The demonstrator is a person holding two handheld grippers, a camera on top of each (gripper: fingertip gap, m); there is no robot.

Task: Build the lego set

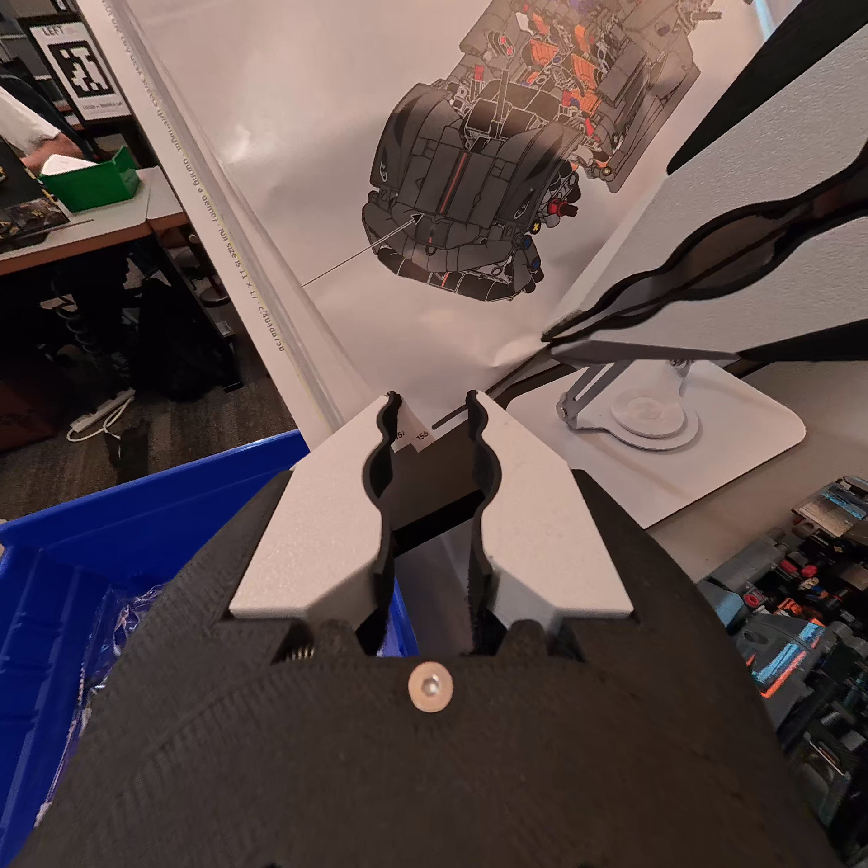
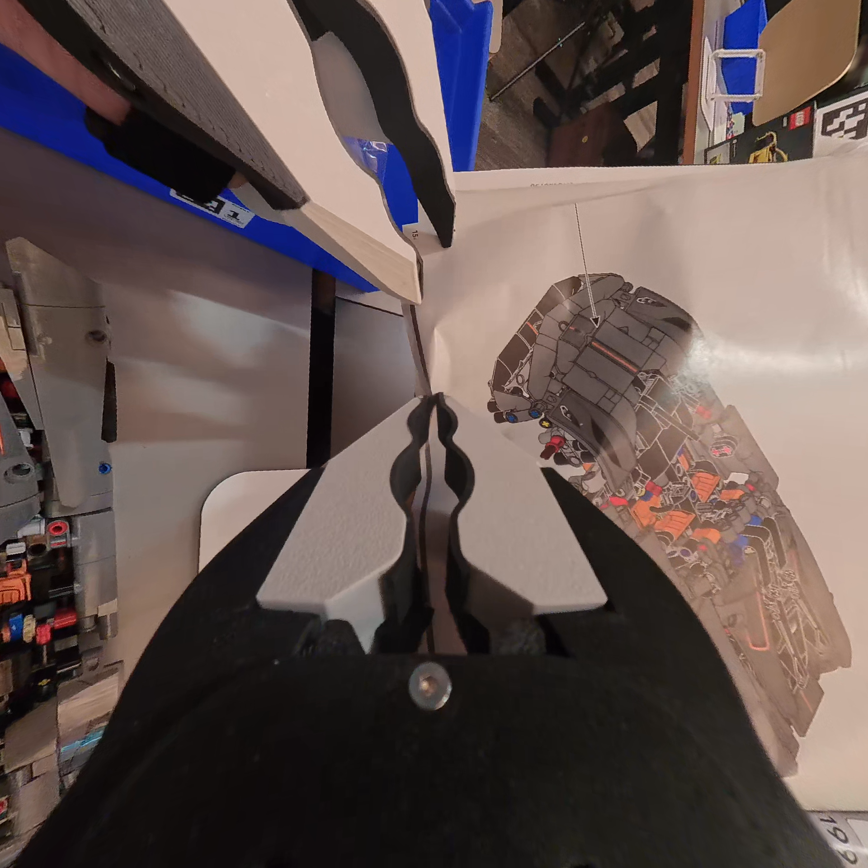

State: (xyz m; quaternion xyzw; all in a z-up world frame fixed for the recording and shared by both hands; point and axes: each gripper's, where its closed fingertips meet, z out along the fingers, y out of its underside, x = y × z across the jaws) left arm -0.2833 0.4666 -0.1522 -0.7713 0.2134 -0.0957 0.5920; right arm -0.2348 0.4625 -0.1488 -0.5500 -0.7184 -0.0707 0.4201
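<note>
The instruction booklet's open page stands upright on a stand and shows a drawing of a dark car. My right gripper is shut on the page's edge, and the paper creases at the tips. It also shows in the left wrist view, coming in from the right. My left gripper is open, with the page's lower corner between its fingertips. It shows at the top of the right wrist view. The partly built lego car lies on the table at the right, and it also shows in the right wrist view.
A blue bin with clear bags sits under my left gripper, and it also shows in the right wrist view. The stand's white base rests on the table. A green bin and a person's arm are at a far table. The grippers' ends are close to 5 cm from one another.
</note>
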